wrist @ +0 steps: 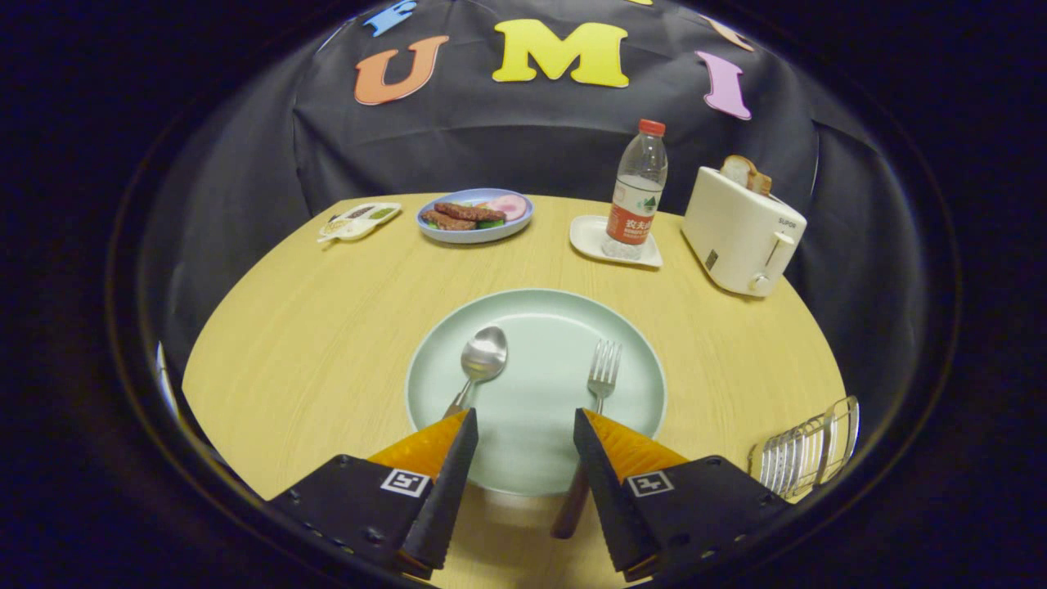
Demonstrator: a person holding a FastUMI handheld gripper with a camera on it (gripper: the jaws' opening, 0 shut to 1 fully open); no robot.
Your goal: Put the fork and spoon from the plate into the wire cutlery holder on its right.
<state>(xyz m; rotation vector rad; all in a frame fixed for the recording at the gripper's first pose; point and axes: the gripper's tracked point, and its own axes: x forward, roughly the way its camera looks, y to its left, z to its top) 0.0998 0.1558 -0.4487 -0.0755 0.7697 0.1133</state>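
While gripper point(523, 425) gapes empty | plate point(536, 458): one spoon point(481, 360), one fork point(604, 372)

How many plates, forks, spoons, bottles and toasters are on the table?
Plates: 2, the green plate and the blue food plate
Forks: 1
Spoons: 1
Bottles: 1
Toasters: 1
Total: 6
The claw hangs open over the green plate.
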